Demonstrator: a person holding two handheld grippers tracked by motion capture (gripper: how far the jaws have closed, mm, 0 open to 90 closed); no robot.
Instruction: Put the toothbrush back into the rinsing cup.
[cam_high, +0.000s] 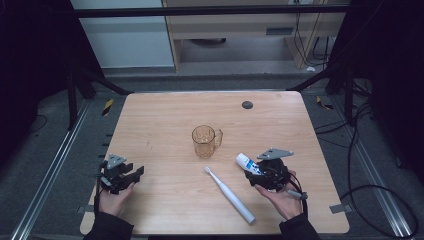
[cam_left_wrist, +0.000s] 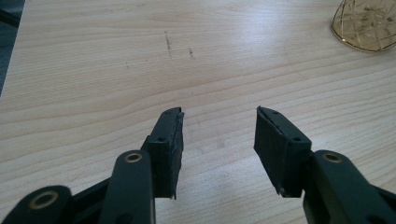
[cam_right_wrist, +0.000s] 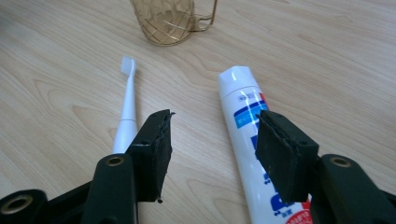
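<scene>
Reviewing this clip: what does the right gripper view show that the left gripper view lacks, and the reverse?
Right gripper view: a white toothbrush lying flat, bristles toward the mug, and a white and blue toothpaste tube lying by the right gripper, running under one of its open jaws; the mug's handle is visible too. Left gripper view: the left gripper, jaws open over bare wood, plus a few dark scuff marks on the table. Both share the wooden tabletop and the amber glass mug, cut off at the top edge.

toothpaste tube (cam_right_wrist: 254, 140), blue and red print, unreadable
</scene>
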